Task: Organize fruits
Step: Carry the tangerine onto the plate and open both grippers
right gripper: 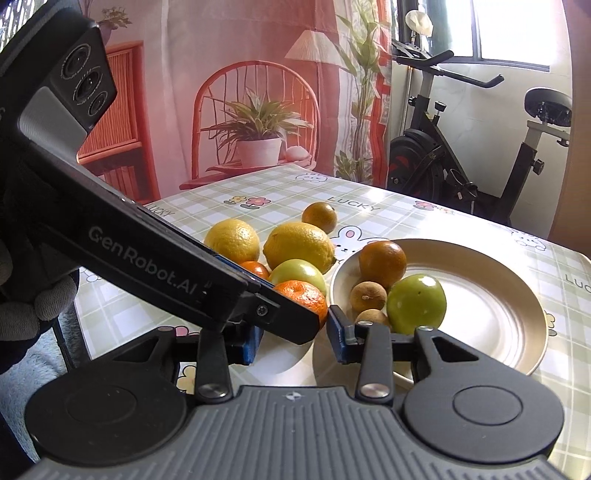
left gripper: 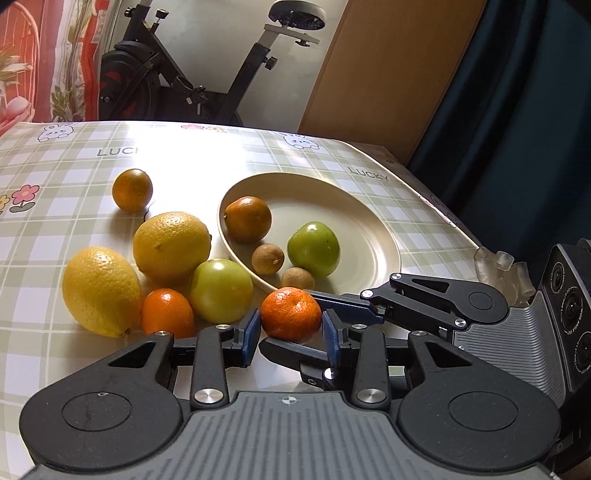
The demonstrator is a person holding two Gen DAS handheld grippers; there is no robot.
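Orange mandarin (left gripper: 291, 314) between left gripper (left gripper: 290, 336) pads, uncontacted | right gripper (right gripper: 295, 332) open, just beside

Sunlit room — exercise bike (right gripper: 476, 147) by a window (right gripper: 517, 29), printed curtain (right gripper: 240, 92), checked tablecloth (left gripper: 74, 166).

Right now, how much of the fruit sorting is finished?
Partly done. The plate already holds a dark orange, a green apple and two small brown fruits. In hand: a mandarin sits between the open fingers of the left gripper, with the right gripper close beside it. Left on the tablecloth: two lemons, another apple, another mandarin and a dark orange.
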